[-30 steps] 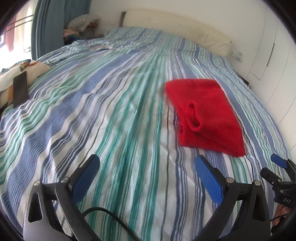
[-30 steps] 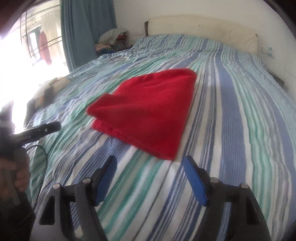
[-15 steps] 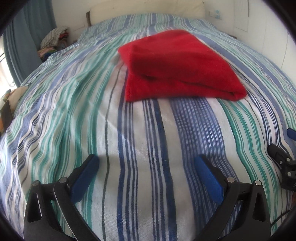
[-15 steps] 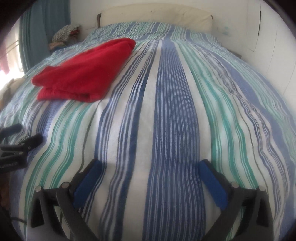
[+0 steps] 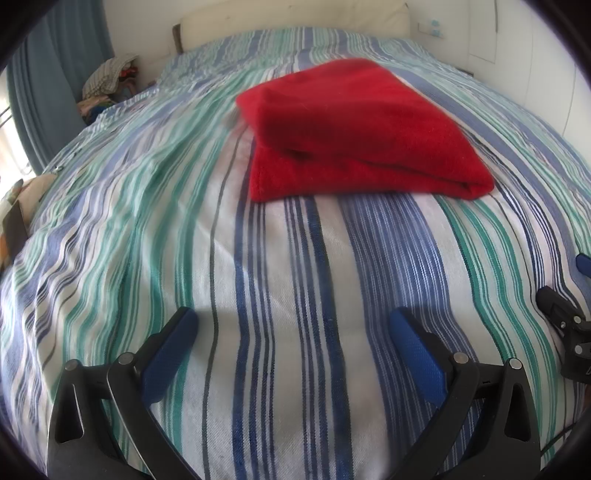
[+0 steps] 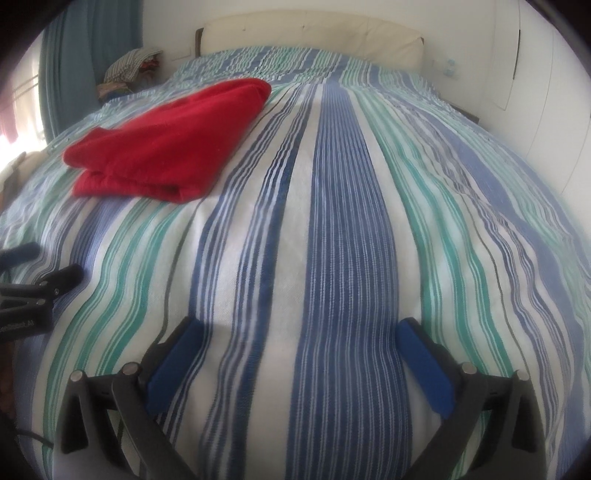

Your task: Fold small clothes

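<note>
Lying folded on the striped bedspread (image 5: pixel 258 295) is one red garment (image 5: pixel 354 129), its layers stacked flat, so the fold looks finished. Two claws hover low, well short of it: the left gripper (image 5: pixel 293 332) and right gripper (image 6: pixel 299 343) both gape wide, holding nothing.

Looked like someone's bedroom: a bed (image 6: pixel 332 221) with a striped cover, padded headboard (image 6: pixel 310 31), blue curtain (image 6: pixel 88 48), clothes pile (image 6: pixel 131 64) in the corner
</note>
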Motion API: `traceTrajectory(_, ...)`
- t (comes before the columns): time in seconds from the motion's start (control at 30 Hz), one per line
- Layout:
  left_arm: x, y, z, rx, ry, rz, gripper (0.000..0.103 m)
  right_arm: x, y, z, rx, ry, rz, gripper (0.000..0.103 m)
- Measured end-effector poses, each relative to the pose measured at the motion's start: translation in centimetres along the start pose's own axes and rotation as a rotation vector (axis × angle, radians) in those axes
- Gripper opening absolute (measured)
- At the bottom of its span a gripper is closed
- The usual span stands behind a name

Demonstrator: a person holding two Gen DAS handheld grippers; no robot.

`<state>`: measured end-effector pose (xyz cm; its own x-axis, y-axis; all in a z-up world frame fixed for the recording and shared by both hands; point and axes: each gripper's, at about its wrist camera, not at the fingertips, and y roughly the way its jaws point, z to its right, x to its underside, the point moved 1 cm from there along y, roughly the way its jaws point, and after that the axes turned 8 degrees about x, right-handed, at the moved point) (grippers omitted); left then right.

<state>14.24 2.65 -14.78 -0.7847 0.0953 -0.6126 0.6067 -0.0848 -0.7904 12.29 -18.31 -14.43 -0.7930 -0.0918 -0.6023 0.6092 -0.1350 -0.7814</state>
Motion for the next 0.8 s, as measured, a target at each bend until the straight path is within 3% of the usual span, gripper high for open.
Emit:
traceTrajectory(0.27,-0.1,-0.1,-0.2,0.012,-0.010,-0.009,0.103,-0.1,0.0,-0.1,0.005,-0.003,0.003,0.103)
traceTrajectory(0.33,-0.8,-1.0,-1.2,0.085,-0.062,-0.027,0.102,-0.1,0.0,-0.1,0.001,-0.001,0.003,0.103)
traceTrajectory(0.4,-2.3,-2.7,-3.7,0.225,-0.176,0.002,0.102,-0.1,-0.1,0.3,-0.025,0.011,0.006,0.103)
traceTrajectory(0.47,-4.5,-4.5,-6.9,0.312,-0.298,0.085,0.102,-0.4,-0.4,1.4,-0.100,0.044,-0.013,0.103)
traceTrajectory(0.57,-8.7,-4.8,-10.6,0.364,-0.393,0.162,0.102,-2.6,-1.6,4.2,-0.272,0.184,0.019,0.103)
traceTrajectory(0.63,-11.4,-2.3,-11.5,0.397,-0.387,0.130,0.102,-6.0,-1.4,5.4,-0.368,0.264,0.056,0.103)
traceTrajectory(0.7,-13.2,1.7,-11.7,0.412,-0.384,0.042,0.102,-10.4,0.2,5.5,-0.490,0.312,0.068,0.103)
traceTrajectory(0.8,-14.0,6.1,-10.9,0.420,-0.379,-0.050,0.102,-16.2,5.1,4.1,-0.610,0.346,0.030,0.103)
